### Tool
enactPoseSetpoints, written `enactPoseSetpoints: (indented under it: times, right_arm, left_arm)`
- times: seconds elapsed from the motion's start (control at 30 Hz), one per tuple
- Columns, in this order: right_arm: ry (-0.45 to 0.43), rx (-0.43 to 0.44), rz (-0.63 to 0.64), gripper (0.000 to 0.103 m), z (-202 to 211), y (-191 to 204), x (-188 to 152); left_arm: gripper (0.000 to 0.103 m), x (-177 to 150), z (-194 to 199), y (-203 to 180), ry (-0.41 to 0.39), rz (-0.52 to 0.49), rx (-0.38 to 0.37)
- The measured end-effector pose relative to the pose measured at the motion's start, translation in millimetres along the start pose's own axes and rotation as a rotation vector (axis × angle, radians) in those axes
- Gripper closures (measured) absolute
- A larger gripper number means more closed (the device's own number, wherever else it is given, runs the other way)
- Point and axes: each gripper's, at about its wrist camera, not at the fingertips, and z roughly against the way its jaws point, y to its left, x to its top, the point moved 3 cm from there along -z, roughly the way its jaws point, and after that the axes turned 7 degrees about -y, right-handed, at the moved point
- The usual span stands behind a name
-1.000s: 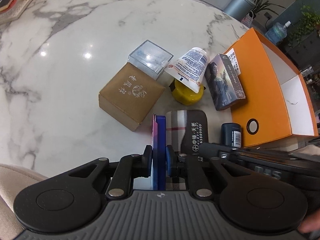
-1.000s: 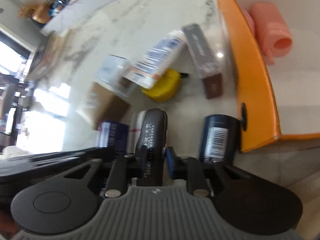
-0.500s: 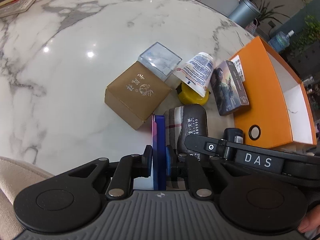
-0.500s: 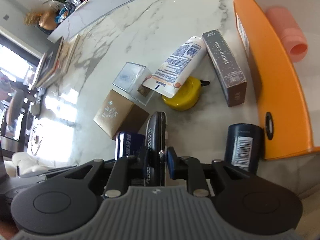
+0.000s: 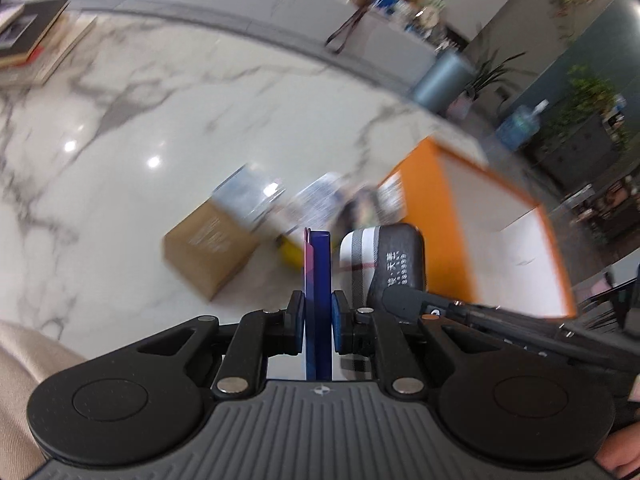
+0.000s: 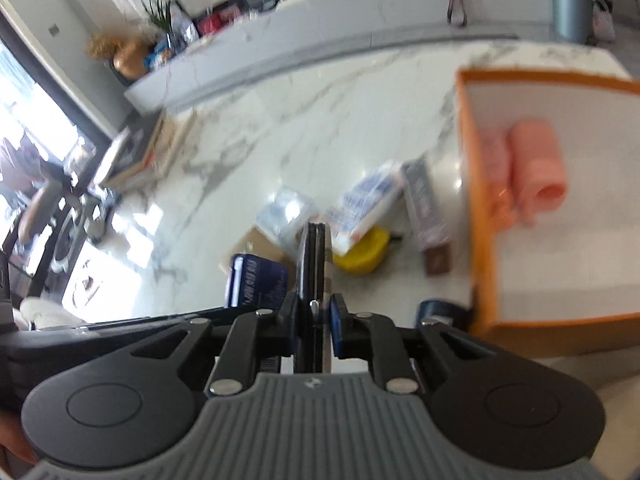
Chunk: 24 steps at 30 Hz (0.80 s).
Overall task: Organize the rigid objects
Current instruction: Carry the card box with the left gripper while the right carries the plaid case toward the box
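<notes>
My left gripper [image 5: 318, 320] is shut on a thin blue box [image 5: 318, 276], held edge-on above the marble table [image 5: 160, 120]. My right gripper [image 6: 314, 326] is shut on a black plaid case [image 6: 314, 256], also held edge-on; the case shows in the left wrist view [image 5: 388, 256], and the blue box shows in the right wrist view [image 6: 256, 280]. Both are raised over the pile: a brown box [image 5: 208, 248], a clear box [image 6: 284, 212], a white tube [image 6: 368, 200], a yellow object [image 6: 362, 252] and a dark slim box [image 6: 426, 208]. The orange box [image 6: 472, 200] stands to the right.
A rolled pink towel [image 6: 536, 172] lies inside the orange box. A dark blue can [image 6: 440, 310] stands by the box's near corner. Books [image 5: 28, 44] lie at the table's far left. A grey bin [image 5: 440, 80] and plants stand beyond the table.
Both grippers have lifted with their objects and tilted up, so the pile looks farther away and more of the room shows. The frames now are motion-blurred.
</notes>
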Motion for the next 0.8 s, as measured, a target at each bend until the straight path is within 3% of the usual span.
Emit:
enactPoseSetpoints:
  times: [0.2,0.37,0.57,0.8]
  right_arm:
    - [-0.166,0.018,-0.05,0.087,57.3,-30.7,26.6]
    - [-0.241,-0.029,-0.115,0.087,91.7,-78.1,43.9]
    - [-0.232,-0.132,-0.201,0.087,108.4,-151.7,51.7]
    - [-0.138,-0.203,-0.209,0.087,95.8,-215.2,63.2]
  left_arm:
    - [0.088,30.1,11.8,-60.8,-0.08,-0.042,-0.113]
    - [0.088,44.4,-10.2,-117.3,-0.064,-0.09,-0.189]
    - [0.088,45.7,-64.2,-177.7,0.005,-0.117,-0.253]
    - [0.088,37.0,-120.3,-198.9,0.067,-0.143,-0.186]
